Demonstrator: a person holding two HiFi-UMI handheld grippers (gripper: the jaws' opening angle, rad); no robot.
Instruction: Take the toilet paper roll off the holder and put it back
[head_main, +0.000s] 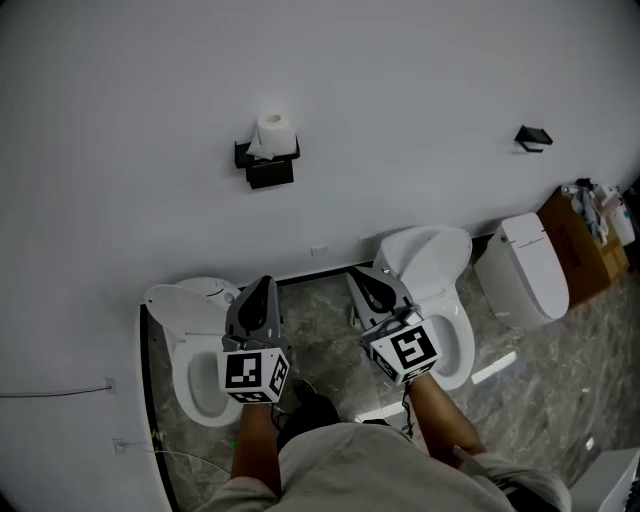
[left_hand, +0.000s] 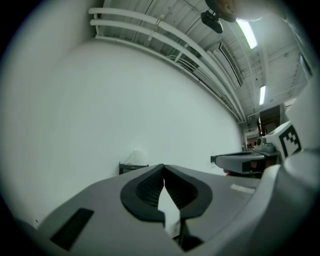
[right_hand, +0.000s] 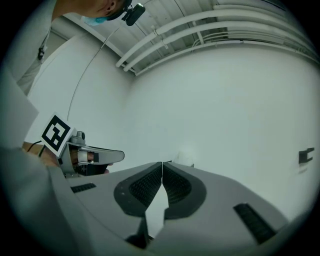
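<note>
A white toilet paper roll (head_main: 272, 131) stands upright on a black wall holder (head_main: 268, 165) high on the white wall. In the left gripper view the holder (left_hand: 133, 167) and the pale roll (left_hand: 134, 156) peek just over the jaws; in the right gripper view the roll (right_hand: 185, 158) shows faintly above them. My left gripper (head_main: 262, 288) and right gripper (head_main: 367, 283) are held side by side well below the holder, both shut with nothing between the pads. Each points toward the wall.
Two white toilets (head_main: 195, 345) (head_main: 440, 300) stand open below the grippers on a marble floor. A third toilet (head_main: 525, 268) and a cardboard box (head_main: 580, 245) sit at the right. A second black wall fitting (head_main: 533, 137) hangs at the upper right.
</note>
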